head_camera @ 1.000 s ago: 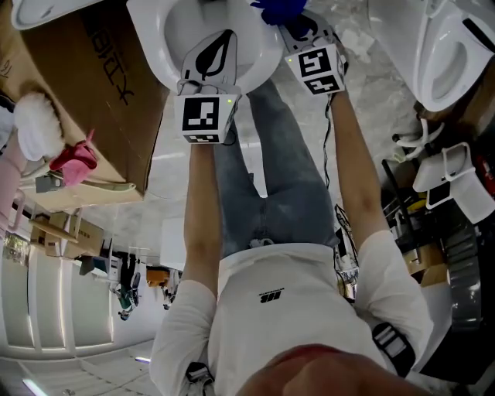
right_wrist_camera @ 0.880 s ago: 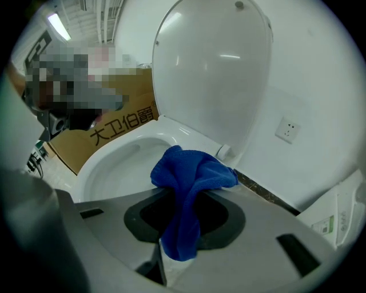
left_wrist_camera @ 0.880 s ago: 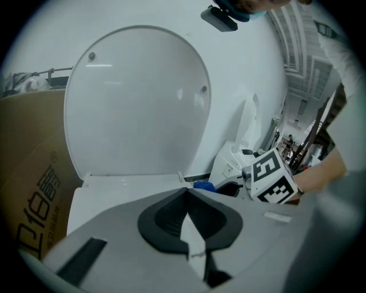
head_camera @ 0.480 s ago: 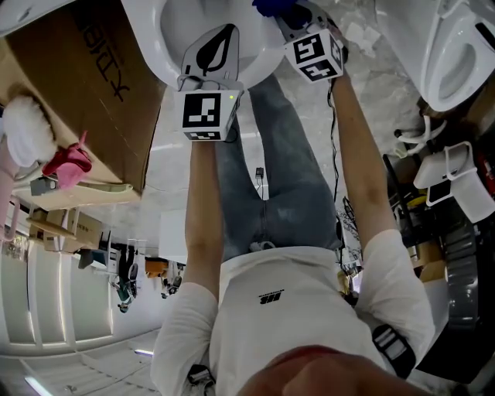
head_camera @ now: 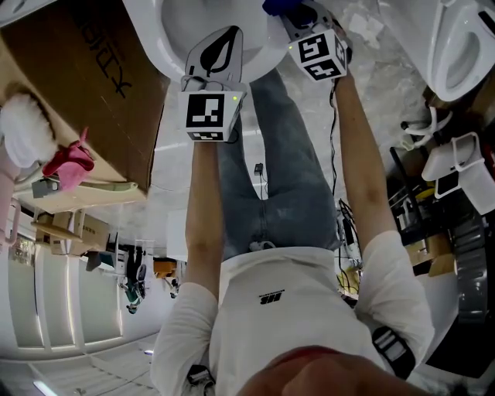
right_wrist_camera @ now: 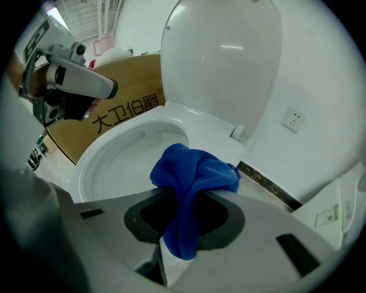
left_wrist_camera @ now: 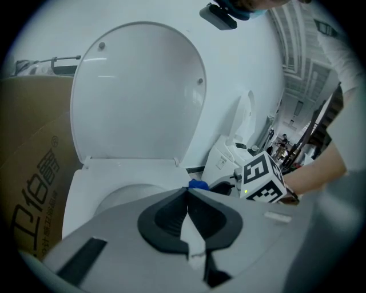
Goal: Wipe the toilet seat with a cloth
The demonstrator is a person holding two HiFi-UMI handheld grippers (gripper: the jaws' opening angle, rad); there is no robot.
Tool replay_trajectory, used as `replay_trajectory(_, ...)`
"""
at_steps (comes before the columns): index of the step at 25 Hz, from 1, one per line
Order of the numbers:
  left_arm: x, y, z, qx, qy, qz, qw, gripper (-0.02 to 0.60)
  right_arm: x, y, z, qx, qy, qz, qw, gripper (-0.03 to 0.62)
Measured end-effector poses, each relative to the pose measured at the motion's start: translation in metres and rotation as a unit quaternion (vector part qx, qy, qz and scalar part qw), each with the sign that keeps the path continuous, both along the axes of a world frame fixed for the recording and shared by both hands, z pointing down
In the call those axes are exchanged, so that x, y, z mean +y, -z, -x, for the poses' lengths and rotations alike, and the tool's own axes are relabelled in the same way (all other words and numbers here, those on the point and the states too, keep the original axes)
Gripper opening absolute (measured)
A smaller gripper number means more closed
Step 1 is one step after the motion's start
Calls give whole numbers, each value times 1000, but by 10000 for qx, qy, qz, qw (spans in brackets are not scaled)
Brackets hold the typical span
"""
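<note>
A white toilet (head_camera: pixel 172 31) stands at the top of the head view, its lid (left_wrist_camera: pixel 140 97) raised and its seat (left_wrist_camera: pixel 77 191) bare. My right gripper (head_camera: pixel 290 15) hovers at the seat's right side, shut on a bunched blue cloth (right_wrist_camera: pixel 191 174) that hangs over the seat rim (right_wrist_camera: pixel 94 157) near the hinge. The cloth's edge (left_wrist_camera: pixel 197 184) also peeks past my left gripper (left_wrist_camera: pixel 187 194), which is shut on nothing and hovers over the bowl's front. In the head view the left gripper (head_camera: pixel 228 37) sits just left of the right one.
A large cardboard box (head_camera: pixel 85 85) stands tight against the toilet's left side. A pink-and-white brush (head_camera: pixel 66 166) lies by the box. Another toilet (head_camera: pixel 464 46) and white fittings (head_camera: pixel 452 162) crowd the right. A wall socket (right_wrist_camera: pixel 293 119) is behind the lid. The person's legs (head_camera: pixel 263 170) stand before the bowl.
The right gripper with the cloth has shifted slightly up and right along the seat. The left gripper has barely moved.
</note>
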State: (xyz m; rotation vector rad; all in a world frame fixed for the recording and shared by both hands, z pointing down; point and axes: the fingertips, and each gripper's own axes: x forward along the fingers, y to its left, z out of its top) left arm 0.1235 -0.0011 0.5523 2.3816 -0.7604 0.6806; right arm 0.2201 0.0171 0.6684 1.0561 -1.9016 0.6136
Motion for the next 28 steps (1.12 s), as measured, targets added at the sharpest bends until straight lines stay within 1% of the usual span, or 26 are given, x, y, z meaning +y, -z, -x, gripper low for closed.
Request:
replay_trajectory(7, 16, 0, 12, 23, -143, 20, 9999, 11, 25, 0, 7, 81, -185, 74, 9998, 89)
replay_trajectory(22, 59, -4, 29, 37, -601, 68, 9982, 11, 84, -1, 30, 199, -486, 197, 9984, 89)
replay_trajectory(28, 71, -2, 37, 81, -701, 54, 9975, 11, 104, -2, 42, 232, -607, 263, 9975, 89)
